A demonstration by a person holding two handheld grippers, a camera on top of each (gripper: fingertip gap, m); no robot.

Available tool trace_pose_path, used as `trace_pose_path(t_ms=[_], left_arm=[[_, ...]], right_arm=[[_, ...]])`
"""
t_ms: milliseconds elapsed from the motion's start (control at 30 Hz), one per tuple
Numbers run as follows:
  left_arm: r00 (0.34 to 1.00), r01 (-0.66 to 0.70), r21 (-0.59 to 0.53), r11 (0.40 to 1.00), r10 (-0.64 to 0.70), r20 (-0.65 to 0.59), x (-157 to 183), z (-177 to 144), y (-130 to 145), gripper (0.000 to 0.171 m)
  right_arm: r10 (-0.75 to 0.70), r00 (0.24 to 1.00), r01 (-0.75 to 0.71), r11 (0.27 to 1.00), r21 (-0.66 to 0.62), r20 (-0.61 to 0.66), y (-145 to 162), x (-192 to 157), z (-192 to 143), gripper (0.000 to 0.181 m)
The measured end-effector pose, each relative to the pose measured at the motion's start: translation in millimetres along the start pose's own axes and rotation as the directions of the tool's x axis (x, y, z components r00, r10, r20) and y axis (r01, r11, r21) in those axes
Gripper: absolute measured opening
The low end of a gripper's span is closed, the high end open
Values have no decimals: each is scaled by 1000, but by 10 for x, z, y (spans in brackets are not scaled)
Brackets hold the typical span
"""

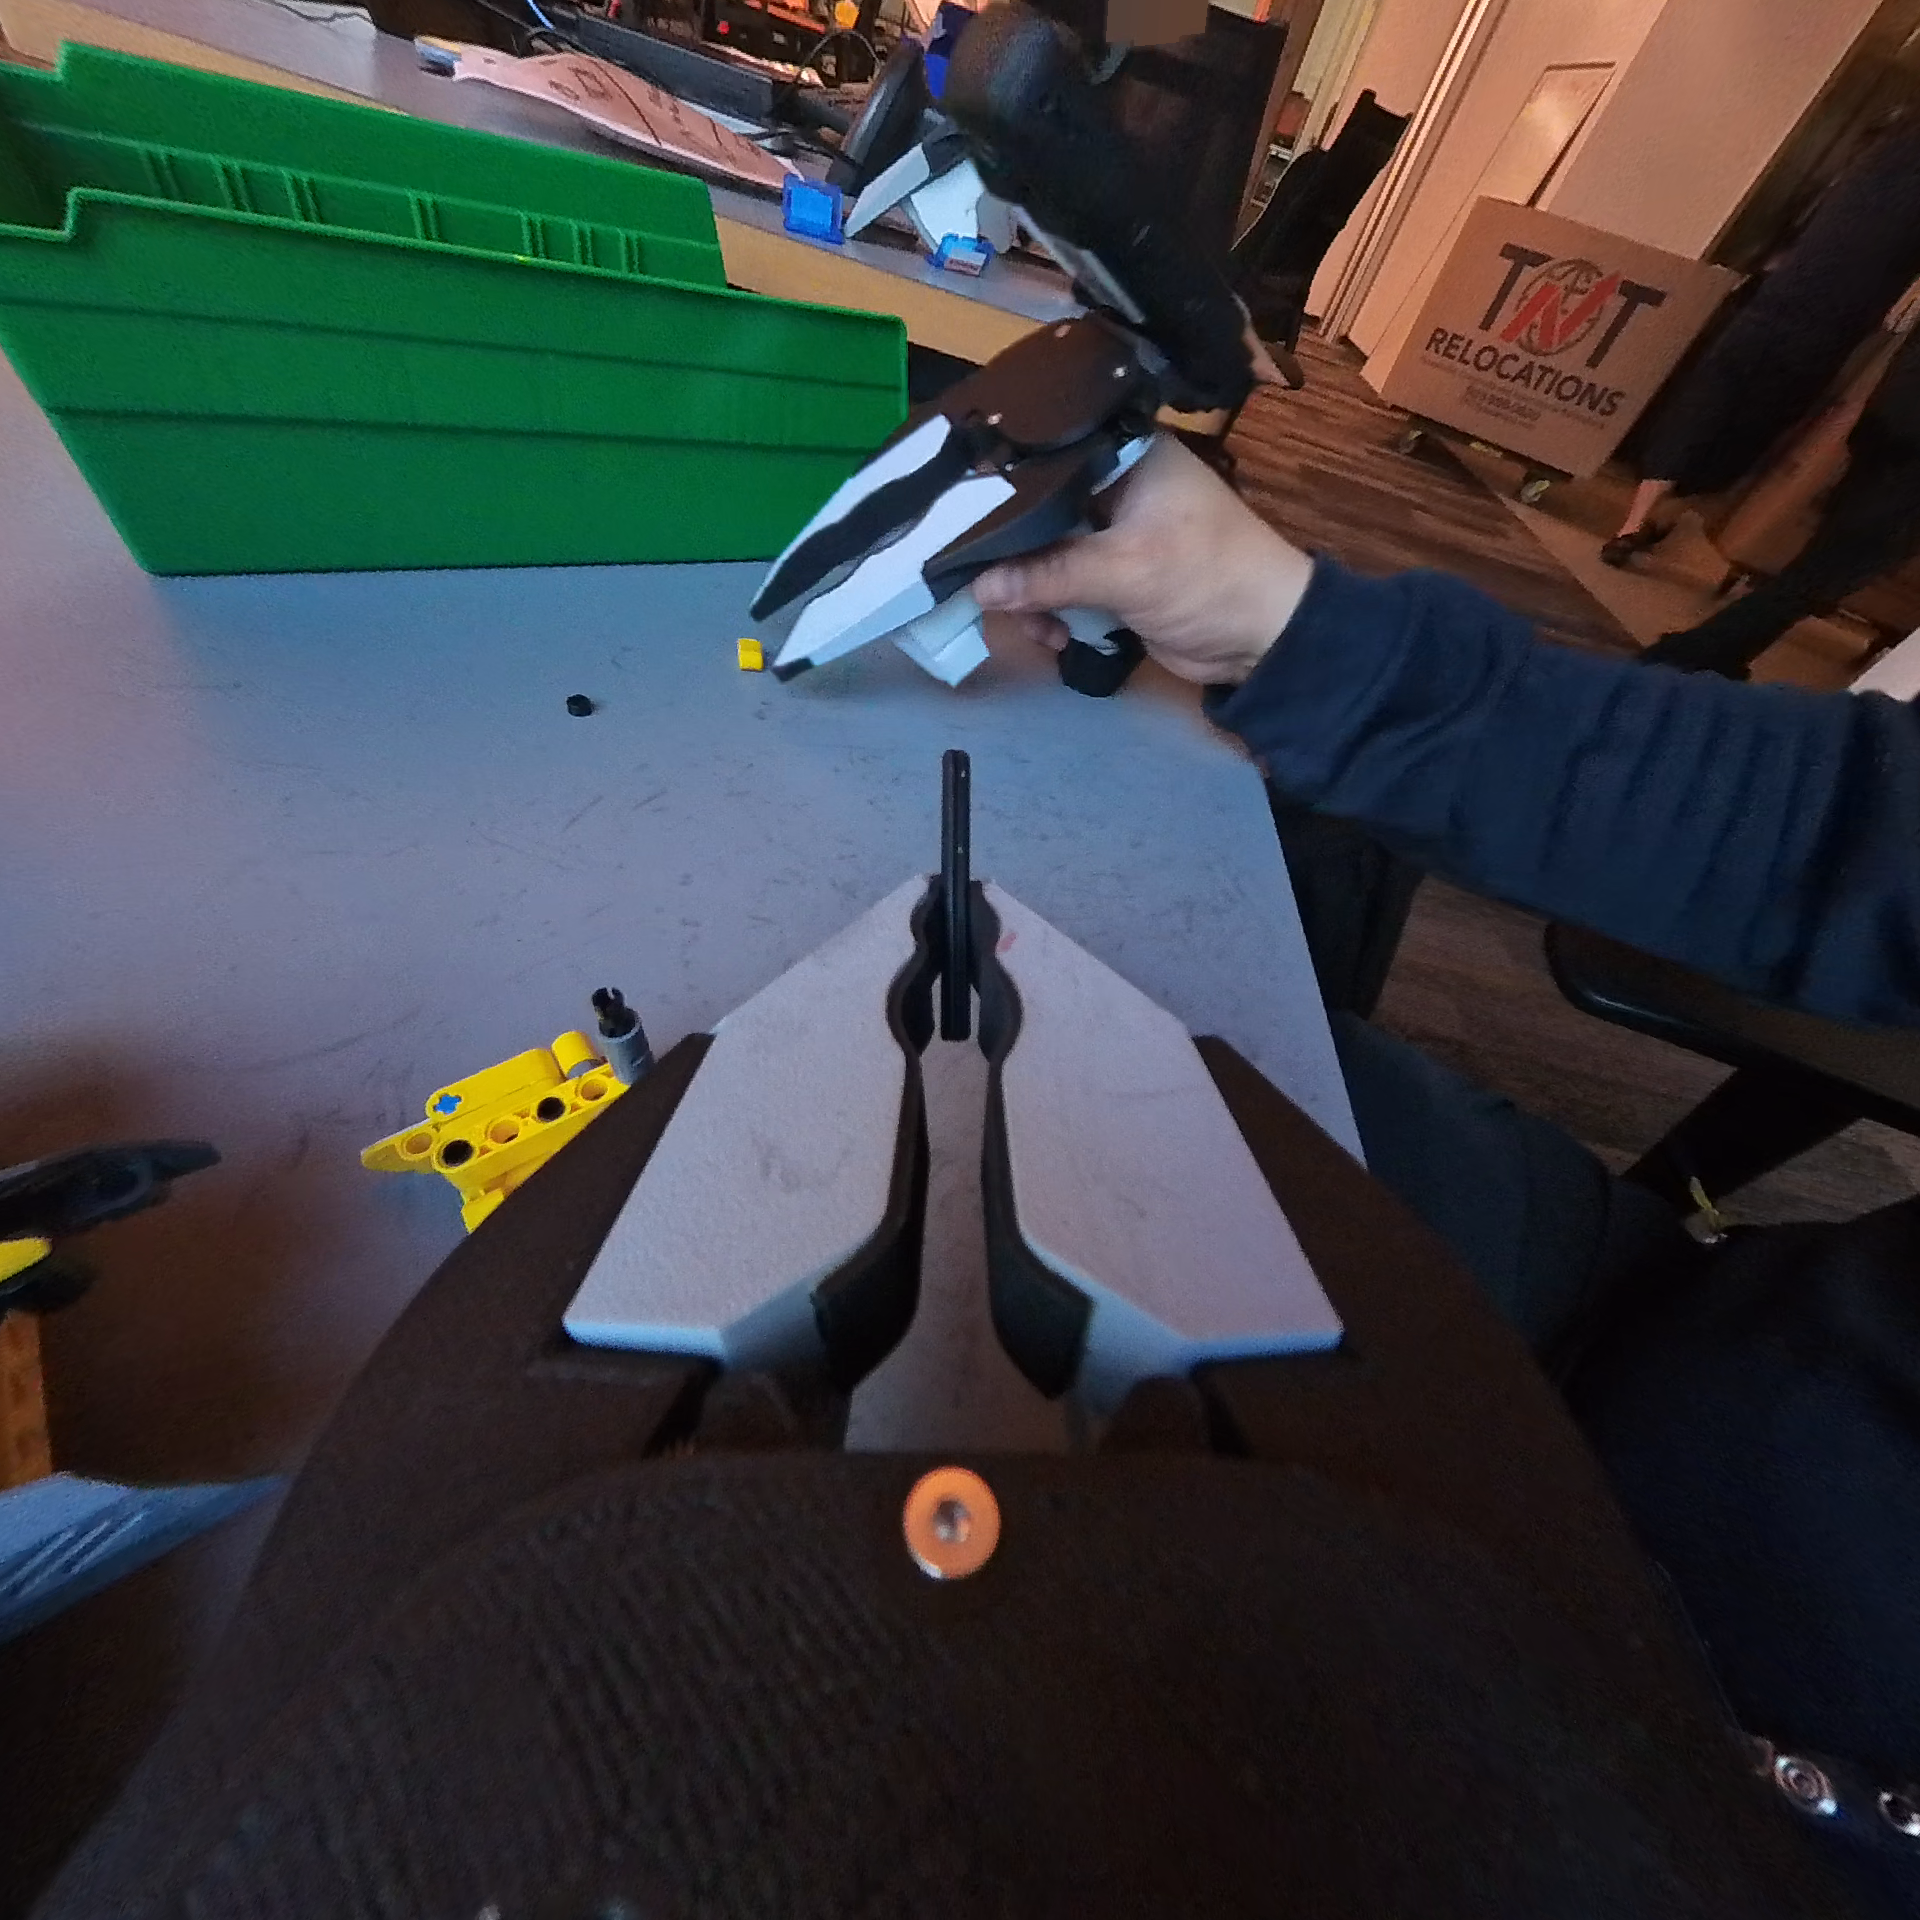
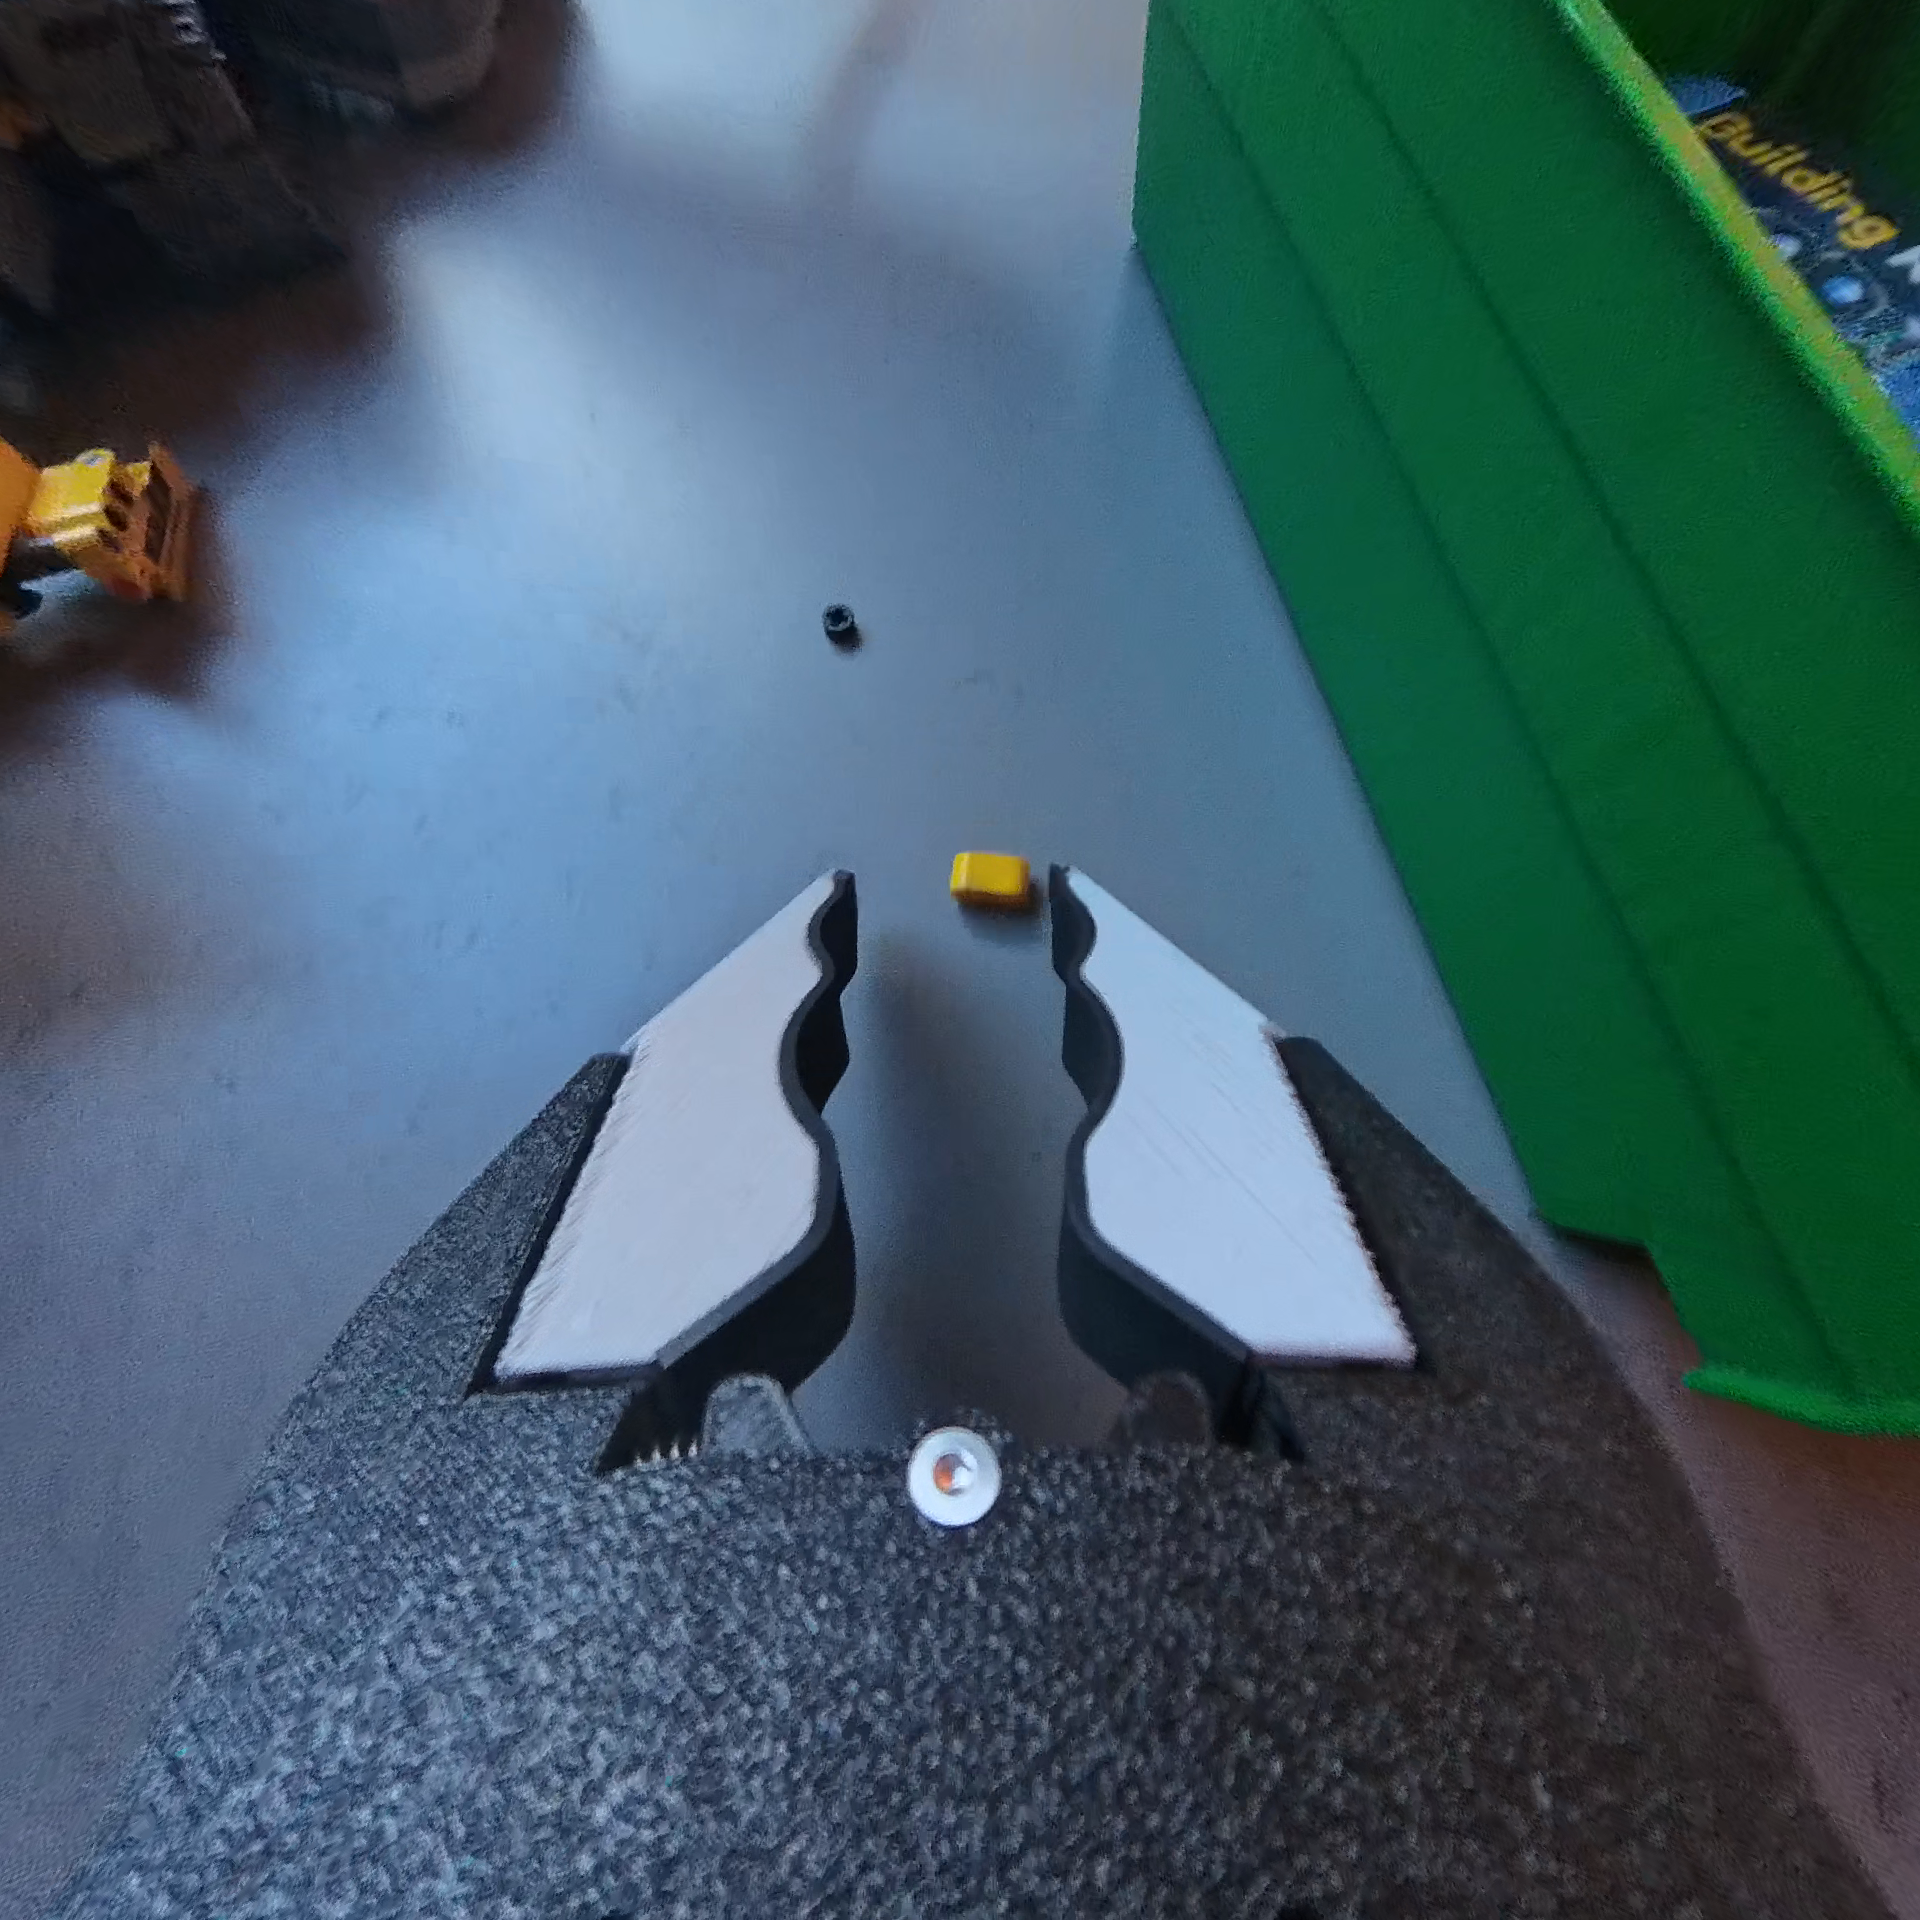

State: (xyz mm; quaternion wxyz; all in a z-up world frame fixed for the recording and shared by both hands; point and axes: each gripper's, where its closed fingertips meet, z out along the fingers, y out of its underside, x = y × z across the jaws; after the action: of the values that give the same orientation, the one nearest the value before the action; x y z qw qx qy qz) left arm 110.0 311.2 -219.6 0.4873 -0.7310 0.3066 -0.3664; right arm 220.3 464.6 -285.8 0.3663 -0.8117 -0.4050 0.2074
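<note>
My left gripper [image 1: 954, 894] is shut on a thin black rod [image 1: 954, 821] that sticks out forward past the fingertips, above the grey table [image 1: 364, 831]. My right gripper [image 2: 951, 883] is open and low over the table, with a small yellow piece [image 2: 989, 881] lying between its fingertips, closer to the right finger. In the left wrist view the right gripper [image 1: 774, 639] is held by a hand [image 1: 1164, 582], tips next to the same yellow piece [image 1: 749, 652]. A small black ring [image 2: 843, 628] lies farther ahead; it also shows in the left wrist view [image 1: 579, 705].
A green plastic bin [image 1: 436, 416] stands at the back of the table; it is at the right in the right wrist view [image 2: 1558, 623]. A yellow building-toy assembly [image 1: 499, 1127] with a grey-black pin lies left of my left gripper. A cardboard box [image 1: 1538, 332] stands on the floor beyond. Across from one pair of fingers to the other is roughly 20 cm.
</note>
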Motion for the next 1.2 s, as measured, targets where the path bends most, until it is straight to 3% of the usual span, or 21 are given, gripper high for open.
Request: trace_pose_path(t_ms=[133,300,400,533,600,667,700,767,800,933,1000,1100,1200], left_arm=[[1000,7,5,1000,-7,-4,4,-8,-11,0],[1000,0,10,1000,0,-9,26,-12,-29,0],[1000,3,12,1000,-3,-11,28,-15,-30,0],[1000,4,9,1000,-4,-17,44,-1,-26,0],[1000,-3,5,1000,3,-15,49,5,-22,0],[1000,-7,3,1000,7,-11,44,5,-19,0],[1000,-7,3,1000,7,-9,41,4,-18,0],[1000,-7,2,1000,7,-3,26,-2,-13,0],[1000,-8,1,1000,8,1,16,-7,-11,0],[1000,-1,19,1000,1,21,-39,-53,-41,0],[1000,19,39,999,-19,5,-24,-60,-79,0],[1000,12,33,999,-12,0,4,-44,-72,0],[1000,-8,19,1000,7,4,27,-17,-52,0]], right_arm=[[-9,999,12,997,-73,34,35,-6,127,12],[-47,999,47,999,10,16,-117,-101,4,12],[-137,986,155,966,208,-95,-597,-188,-439,12],[-179,886,384,799,463,-427,-1423,-81,-1467,12],[-123,825,449,734,509,-551,-1661,94,-1844,11],[-75,819,425,744,515,-568,-1745,337,-1868,11],[-70,836,374,798,472,-544,-1697,511,-1694,12],[-16,872,161,953,256,-490,-1321,951,-1191,15],[17,892,77,979,188,-452,-1168,1037,-1032,16],[49,904,116,928,355,-425,-1241,819,-1164,16],[45,934,99,921,376,-356,-1189,585,-1144,17],[26,999,-37,910,412,31,-1085,-251,-956,13],[-9,906,-141,936,323,422,-848,-1214,-772,15]])
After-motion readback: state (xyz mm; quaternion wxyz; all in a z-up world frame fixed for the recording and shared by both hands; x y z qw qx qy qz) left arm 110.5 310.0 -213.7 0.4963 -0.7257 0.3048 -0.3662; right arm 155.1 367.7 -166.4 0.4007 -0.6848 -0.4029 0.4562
